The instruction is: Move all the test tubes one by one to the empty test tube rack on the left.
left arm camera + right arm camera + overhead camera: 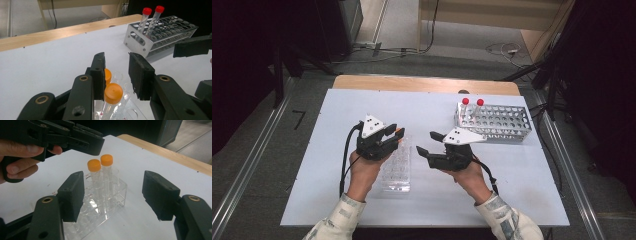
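Two orange-capped tubes (94, 165) (106, 160) stand upright in a clear plastic rack (113, 195) on the white table. My left gripper (396, 133) hovers just above them, open; its jaws frame the nearer orange cap (113, 93) from above without touching it. My right gripper (428, 143) is open wide to the right of the clear rack (396, 170), aimed at the tubes and apart from them. In the right gripper view the left gripper (82, 141) hangs over the caps. One jaw of the right gripper (191, 46) enters the left gripper view at the right.
A perforated metal rack (497, 122) sits at the back right with two red-capped tubes (465, 101) (480, 102) in its left end. The white table top (337, 165) ends at a wooden edge (422, 84) at the back.
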Demonstrator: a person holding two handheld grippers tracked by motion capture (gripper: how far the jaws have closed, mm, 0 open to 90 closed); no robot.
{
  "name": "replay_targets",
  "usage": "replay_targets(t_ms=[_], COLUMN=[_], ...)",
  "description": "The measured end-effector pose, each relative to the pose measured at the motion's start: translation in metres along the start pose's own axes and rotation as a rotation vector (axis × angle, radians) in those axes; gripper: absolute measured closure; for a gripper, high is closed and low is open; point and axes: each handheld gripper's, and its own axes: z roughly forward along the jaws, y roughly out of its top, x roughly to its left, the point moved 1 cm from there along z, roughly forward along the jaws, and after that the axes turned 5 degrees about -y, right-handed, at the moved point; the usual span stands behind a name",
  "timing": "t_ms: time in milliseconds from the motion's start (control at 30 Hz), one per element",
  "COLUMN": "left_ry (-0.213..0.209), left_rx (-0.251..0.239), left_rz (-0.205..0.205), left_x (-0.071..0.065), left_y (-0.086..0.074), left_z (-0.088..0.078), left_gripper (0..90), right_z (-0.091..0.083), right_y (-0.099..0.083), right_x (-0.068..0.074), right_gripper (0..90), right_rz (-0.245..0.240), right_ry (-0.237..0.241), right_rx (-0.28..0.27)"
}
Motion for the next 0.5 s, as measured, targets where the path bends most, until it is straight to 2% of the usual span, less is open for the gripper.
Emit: replay_targets(t_ms=[167, 367, 500], left_ry=[0.005, 0.033, 0.034], left_rx=[-0.008, -0.017, -0.018], left_rz=[-0.006, -0.025, -0.03], left_x=[0.0, 0.0, 0.001], left_y=[0.0, 0.001, 0.001], left_z=[0.0, 0.0, 0.0], left_gripper=[59.2, 40.0, 37.5], right_z=[0.0, 0.001, 0.001], right_y=[-0.001, -0.003, -0.005], right_x=[-0.004, -0.017, -0.027], right_gripper=[31.9, 29.6, 29.6], right_rz=[0.007, 0.032, 0.053], right_ry=[-0.023, -0.097, -0.121], right_rx=[-0.001, 0.007, 0.011])
